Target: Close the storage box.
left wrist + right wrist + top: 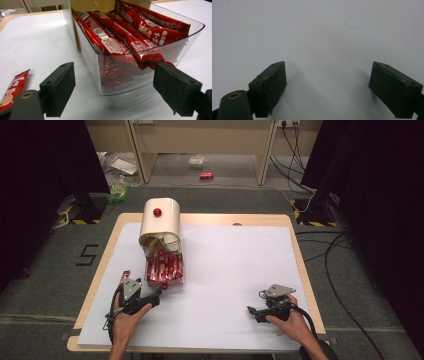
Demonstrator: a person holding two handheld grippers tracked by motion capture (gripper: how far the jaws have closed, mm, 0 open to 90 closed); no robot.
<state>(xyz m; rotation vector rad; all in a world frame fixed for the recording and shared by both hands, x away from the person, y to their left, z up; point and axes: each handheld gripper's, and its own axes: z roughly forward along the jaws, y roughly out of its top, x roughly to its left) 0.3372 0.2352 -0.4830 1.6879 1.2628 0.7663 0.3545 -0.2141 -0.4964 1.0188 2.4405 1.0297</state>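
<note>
I take this as the approach step: my left gripper sits just in front of the clear tray, its jaws wide apart with nothing between them. In the left gripper view the tray's near wall stands between the two pads, close but not touched. The tray is pulled out of the cream dispenser and is packed with red coffee sticks. One loose stick lies flat on the white sheet, just left of the tray's near corner.

My right gripper rests well right of the tray, jaws also apart and empty over bare sheet.

Next, I judge, the left gripper must either go over the tray's rim to pinch a stick, or swing left and low for the loose one. Either way the jaws need to narrow before closing, since the sticks are thin and slippery.
</note>
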